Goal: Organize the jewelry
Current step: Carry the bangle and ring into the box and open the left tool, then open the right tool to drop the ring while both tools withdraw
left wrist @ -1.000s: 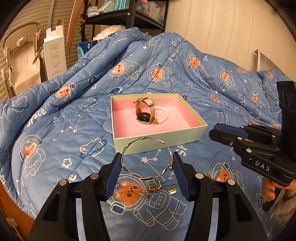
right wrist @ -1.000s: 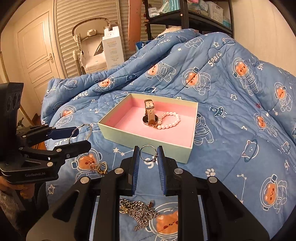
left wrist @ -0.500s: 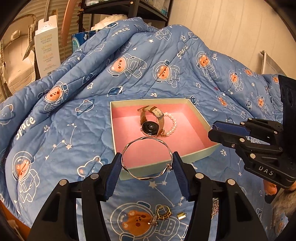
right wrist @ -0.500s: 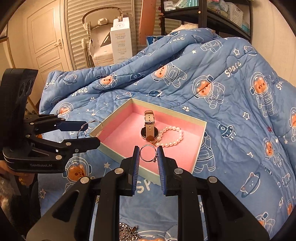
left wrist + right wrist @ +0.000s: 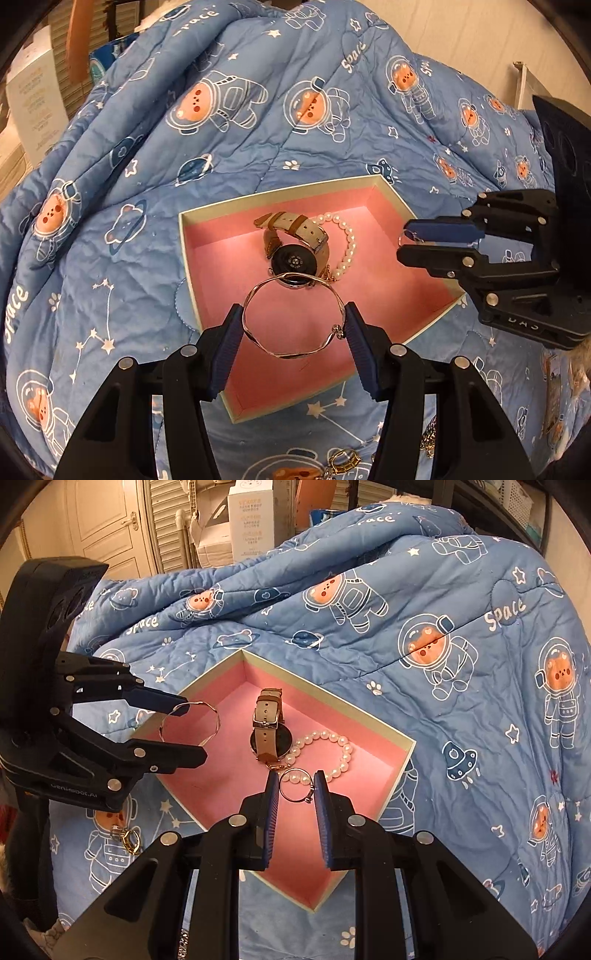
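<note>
A pink-lined box [image 5: 199,266] [image 5: 369,723] lies on the blue quilt and holds a watch [image 5: 295,254] [image 5: 267,727] and a pearl bracelet [image 5: 347,243] [image 5: 336,749]. My left gripper [image 5: 293,325] [image 5: 192,734] is shut on a thin metal bangle [image 5: 255,332] [image 5: 210,716] and holds it over the box's near left part. My right gripper [image 5: 295,790] [image 5: 402,240] is shut on a small silver ring [image 5: 286,794] and holds it over the box's right side, near the pearls.
A gold chain-link piece [image 5: 129,840] [image 5: 343,459] lies on the quilt in front of the box. The quilt [image 5: 461,609] rises in folds behind. A white carton [image 5: 251,517] and louvred doors stand at the back.
Both grippers have moved forward with their pieces and now hang over the box's pink inside. The loose jewelry on the quilt has dropped out of the middle of both views.
</note>
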### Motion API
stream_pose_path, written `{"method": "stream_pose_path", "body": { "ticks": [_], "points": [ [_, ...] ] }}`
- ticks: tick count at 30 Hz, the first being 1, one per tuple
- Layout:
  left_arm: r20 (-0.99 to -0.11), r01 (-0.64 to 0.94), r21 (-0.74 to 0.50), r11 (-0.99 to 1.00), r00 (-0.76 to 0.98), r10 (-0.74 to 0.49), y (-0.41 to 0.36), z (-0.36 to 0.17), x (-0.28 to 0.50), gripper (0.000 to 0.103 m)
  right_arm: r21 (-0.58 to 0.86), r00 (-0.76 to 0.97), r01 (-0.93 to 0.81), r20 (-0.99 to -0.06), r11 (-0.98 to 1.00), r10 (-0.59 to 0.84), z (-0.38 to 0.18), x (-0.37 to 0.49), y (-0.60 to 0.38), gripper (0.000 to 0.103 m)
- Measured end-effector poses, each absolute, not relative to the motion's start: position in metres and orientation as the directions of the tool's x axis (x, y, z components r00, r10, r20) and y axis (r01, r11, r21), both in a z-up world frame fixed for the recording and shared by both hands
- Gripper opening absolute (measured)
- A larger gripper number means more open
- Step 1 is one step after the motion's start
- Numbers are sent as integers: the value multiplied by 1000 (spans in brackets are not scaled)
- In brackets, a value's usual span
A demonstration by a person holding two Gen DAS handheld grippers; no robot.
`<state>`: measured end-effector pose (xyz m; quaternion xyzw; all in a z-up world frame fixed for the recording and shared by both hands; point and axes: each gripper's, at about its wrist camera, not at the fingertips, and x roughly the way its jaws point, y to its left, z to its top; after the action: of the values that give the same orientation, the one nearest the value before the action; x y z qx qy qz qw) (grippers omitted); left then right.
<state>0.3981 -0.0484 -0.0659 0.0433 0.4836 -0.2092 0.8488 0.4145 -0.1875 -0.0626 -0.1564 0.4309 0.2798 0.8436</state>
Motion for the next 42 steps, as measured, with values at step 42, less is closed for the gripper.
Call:
{"method": "stream_pose_path", "body": {
  "ticks": [42],
  "points": [
    [-914, 536, -48, 843, 316, -253, -87, -96, 429, 67, -62, 289, -688, -938, 723, 194, -123, 486, -140, 20]
  ]
}}
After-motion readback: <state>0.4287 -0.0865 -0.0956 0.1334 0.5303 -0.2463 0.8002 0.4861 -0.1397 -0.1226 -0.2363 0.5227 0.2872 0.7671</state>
